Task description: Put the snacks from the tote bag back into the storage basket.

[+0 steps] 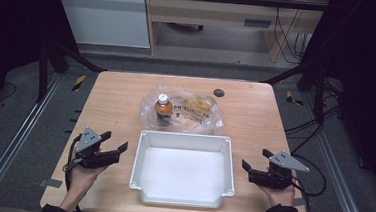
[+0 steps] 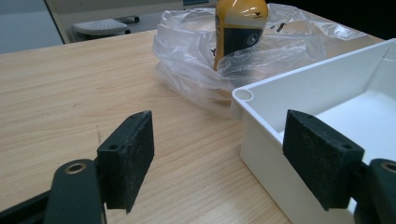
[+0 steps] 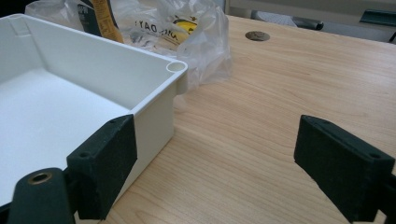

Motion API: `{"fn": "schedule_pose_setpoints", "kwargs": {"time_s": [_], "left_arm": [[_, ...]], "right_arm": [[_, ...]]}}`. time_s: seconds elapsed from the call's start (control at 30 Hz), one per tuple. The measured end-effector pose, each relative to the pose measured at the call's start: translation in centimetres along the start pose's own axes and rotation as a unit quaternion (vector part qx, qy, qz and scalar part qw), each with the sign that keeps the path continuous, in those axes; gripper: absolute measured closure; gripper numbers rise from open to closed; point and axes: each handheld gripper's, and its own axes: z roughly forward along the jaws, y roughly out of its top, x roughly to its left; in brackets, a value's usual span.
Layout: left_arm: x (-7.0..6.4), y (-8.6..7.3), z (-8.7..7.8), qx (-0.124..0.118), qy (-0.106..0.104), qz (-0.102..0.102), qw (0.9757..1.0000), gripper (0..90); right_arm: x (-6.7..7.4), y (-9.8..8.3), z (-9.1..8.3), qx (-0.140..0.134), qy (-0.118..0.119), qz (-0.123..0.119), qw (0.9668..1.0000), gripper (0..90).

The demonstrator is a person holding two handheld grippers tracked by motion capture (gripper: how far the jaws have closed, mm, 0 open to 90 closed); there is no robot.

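On the counter (image 1: pixel 116 96) a tray (image 1: pixel 180 195) sits at the centre's 6 o'clock side, near the person's edge. Touching its far rim, at 12 o'clock from it, lies a plastic bag (image 1: pixel 195 114) with a bottle (image 1: pixel 163 106) standing upright in its 9 o'clock part. The left hand-held gripper (image 1: pixel 117 142) is at the tray's 9 o'clock, the right hand-held gripper (image 1: pixel 255 160) at its 3 o'clock, both just beside it. A small round insert (image 1: pixel 219 92) lies at 1 o'clock beyond the bag.

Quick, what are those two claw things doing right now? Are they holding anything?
Left gripper: open, holding nothing, beside the white tray.
Right gripper: open, holding nothing.
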Motion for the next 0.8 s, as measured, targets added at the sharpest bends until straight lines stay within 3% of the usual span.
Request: {"fn": "schedule_pose_setpoints", "kwargs": {"time_s": [0.17,0.8], "left_arm": [[0.0,0.7,0.3,-0.006,-0.005,-0.005,1.0000,24.4],[-0.3,2.9,1.1,-0.013,-0.013,0.005,0.9998,24.0]], "right_arm": [[0.0,0.0,0.1,0.002,-0.002,0.000,1.0000,13.2],[-0.1,0.1,-0.2,-0.002,-0.007,0.002,1.0000,12.7]]}}
